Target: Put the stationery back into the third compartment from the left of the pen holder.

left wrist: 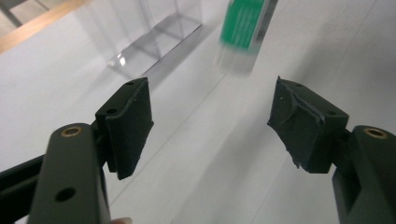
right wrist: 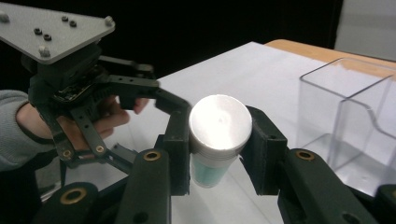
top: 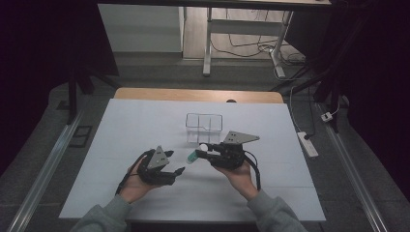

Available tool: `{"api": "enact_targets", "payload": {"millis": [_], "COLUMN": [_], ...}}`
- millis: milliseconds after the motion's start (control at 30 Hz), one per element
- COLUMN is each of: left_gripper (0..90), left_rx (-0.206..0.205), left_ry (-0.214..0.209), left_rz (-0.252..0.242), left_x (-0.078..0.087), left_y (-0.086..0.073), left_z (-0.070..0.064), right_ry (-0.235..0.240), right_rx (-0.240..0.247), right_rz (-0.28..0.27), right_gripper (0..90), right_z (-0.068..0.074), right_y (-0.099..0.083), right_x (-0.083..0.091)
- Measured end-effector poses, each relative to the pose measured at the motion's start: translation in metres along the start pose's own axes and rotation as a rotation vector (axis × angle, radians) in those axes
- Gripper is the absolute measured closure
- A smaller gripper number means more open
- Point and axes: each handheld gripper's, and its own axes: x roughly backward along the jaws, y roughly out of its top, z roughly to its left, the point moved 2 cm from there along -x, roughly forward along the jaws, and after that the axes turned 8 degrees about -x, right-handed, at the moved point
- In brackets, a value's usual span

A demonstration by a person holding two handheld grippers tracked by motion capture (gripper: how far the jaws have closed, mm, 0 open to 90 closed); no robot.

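The right gripper [right wrist: 219, 140] clamped the green tube [right wrist: 212, 158] by its cap. The left gripper [left wrist: 212, 126] stood with jaws apart. It should swing slowly, upright, to the clear box [top: 204, 126].

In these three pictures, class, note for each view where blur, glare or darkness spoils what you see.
High view: the surroundings are nearly black, only the white table is lit. Left gripper view: the green tube is smeared by blur; glare glints on the clear box. Right gripper view: the tube's silver cap is washed out.
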Motion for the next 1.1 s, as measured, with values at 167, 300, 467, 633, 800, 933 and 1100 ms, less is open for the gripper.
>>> {"api": "enact_targets", "payload": {"millis": [167, 300, 467, 633, 800, 933, 1100], "left_gripper": [29.7, 29.8, 29.7, 29.7, 29.6, 29.5, 29.2], "left_rx": [0.042, 0.071, 0.108, 0.123, 0.136, 0.149, 0.152], "left_ry": [0.031, 0.056, 0.075, 0.082, 0.088, 0.088, 0.086], "left_rz": [0.02, 0.022, 0.018, 0.033, 0.036, 0.04, 0.048], "left_x": [0.013, 0.022, 0.031, 0.035, 0.038, 0.037, 0.035], "left_y": [-0.018, -0.029, -0.04, -0.05, -0.057, -0.059, -0.06], "left_z": [0.011, 0.019, 0.026, 0.028, 0.029, 0.033, 0.034], "right_ry": [-0.017, -0.033, -0.053, -0.074, -0.109, -0.131, -0.18], "right_rx": [-0.004, 0.007, 0.033, 0.045, 0.064, 0.072, 0.087], "right_rz": [-0.018, -0.026, -0.036, -0.059, -0.087, -0.1, -0.104], "right_gripper": [63.5, 63.5, 63.5, 63.5, 63.5, 63.5, 63.5], "right_z": [-0.003, -0.004, -0.004, -0.005, -0.006, -0.009, -0.014], "right_y": [0.003, 0.006, 0.01, 0.017, 0.023, 0.026, 0.031], "right_x": [0.005, 0.008, 0.013, 0.02, 0.026, 0.029, 0.03]}}
